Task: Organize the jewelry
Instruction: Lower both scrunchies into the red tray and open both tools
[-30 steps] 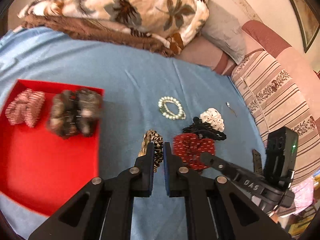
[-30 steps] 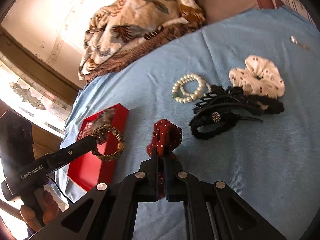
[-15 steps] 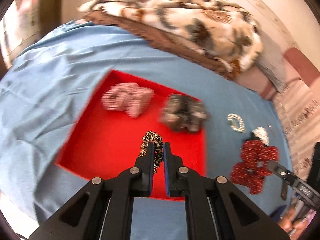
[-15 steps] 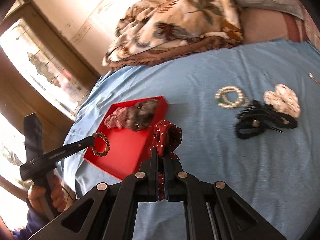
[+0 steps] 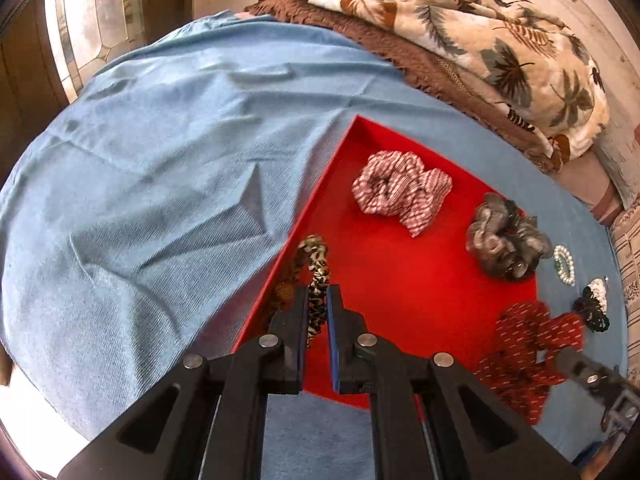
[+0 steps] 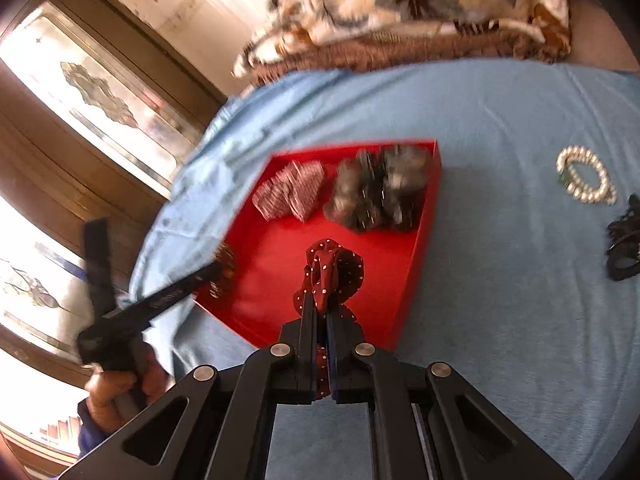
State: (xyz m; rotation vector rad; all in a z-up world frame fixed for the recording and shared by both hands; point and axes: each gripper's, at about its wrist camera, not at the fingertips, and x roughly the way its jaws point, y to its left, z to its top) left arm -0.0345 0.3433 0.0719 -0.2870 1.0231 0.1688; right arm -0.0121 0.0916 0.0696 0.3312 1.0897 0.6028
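1. The left gripper (image 5: 318,300) has its jaws closed on a leopard-print scrunchie (image 5: 316,268), which hangs over the near-left rim of the red tray (image 5: 400,292), long axis running away from the jaws.
2. The right gripper (image 6: 320,312) has its jaws closed on a red dotted scrunchie (image 6: 332,272), above the tray's near half.
3. The tray's far side holds a striped scrunchie (image 5: 400,192) and a grey scrunchie (image 5: 504,244).
4. Right of the tray, on the blue bedsheet (image 6: 520,280), lie a pearl bracelet (image 6: 586,180) and a black hair clip (image 6: 624,244).
5. Judgement: both loads sit over the tray, so release is the likely next move; the left one risks landing outside the rim.
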